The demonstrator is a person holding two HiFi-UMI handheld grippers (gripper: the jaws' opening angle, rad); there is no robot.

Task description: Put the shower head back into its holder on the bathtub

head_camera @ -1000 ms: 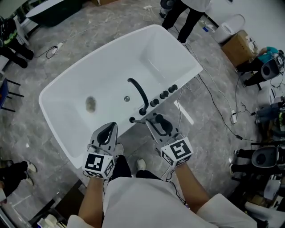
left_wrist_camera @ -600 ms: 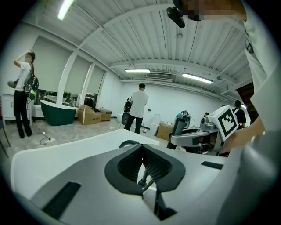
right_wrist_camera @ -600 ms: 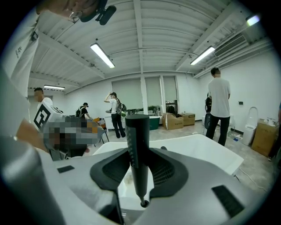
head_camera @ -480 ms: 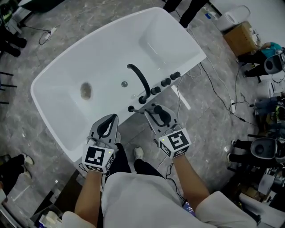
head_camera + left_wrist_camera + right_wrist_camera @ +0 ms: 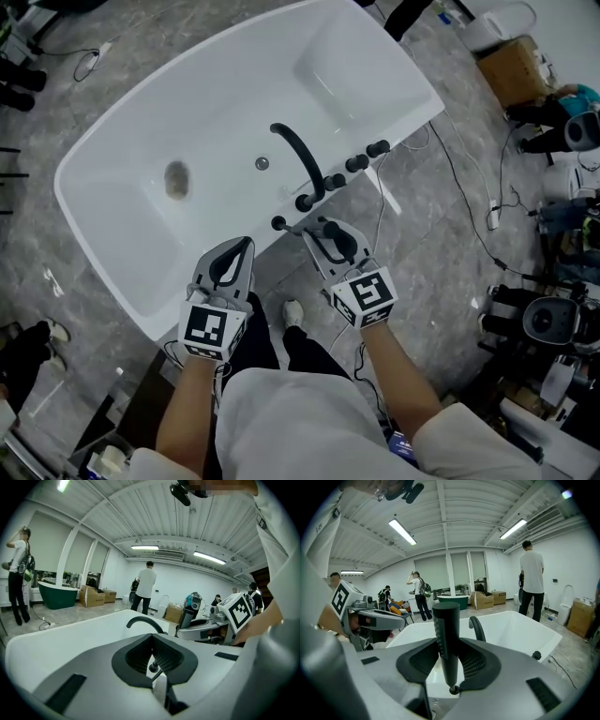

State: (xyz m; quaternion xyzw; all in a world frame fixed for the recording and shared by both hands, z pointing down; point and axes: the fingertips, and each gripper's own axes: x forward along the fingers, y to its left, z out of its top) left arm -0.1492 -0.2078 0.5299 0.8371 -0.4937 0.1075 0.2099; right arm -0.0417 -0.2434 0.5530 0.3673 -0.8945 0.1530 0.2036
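Note:
The white bathtub (image 5: 225, 122) lies below me, with a curved black faucet (image 5: 300, 155) and black knobs (image 5: 357, 163) on its near rim. A small black holder (image 5: 278, 223) sits on that rim just left of the faucet's base. My right gripper (image 5: 319, 228) hovers over the rim beside the holder, shut on the black stick-shaped shower head (image 5: 336, 239). In the right gripper view the shower head (image 5: 446, 644) stands upright between the pads. My left gripper (image 5: 240, 246) is shut with nothing in it, close to the tub's near edge, left of the holder.
Cables (image 5: 469, 187) trail over the grey floor right of the tub. A cardboard box (image 5: 514, 70) and dark equipment (image 5: 553, 323) stand at the right. A person (image 5: 532, 581) stands beyond the tub, near a green tub (image 5: 454, 601).
Both grippers have sunk a little toward the tub's near rim, and the tub sits higher in the head view. The right gripper's hold on the shower head is unchanged.

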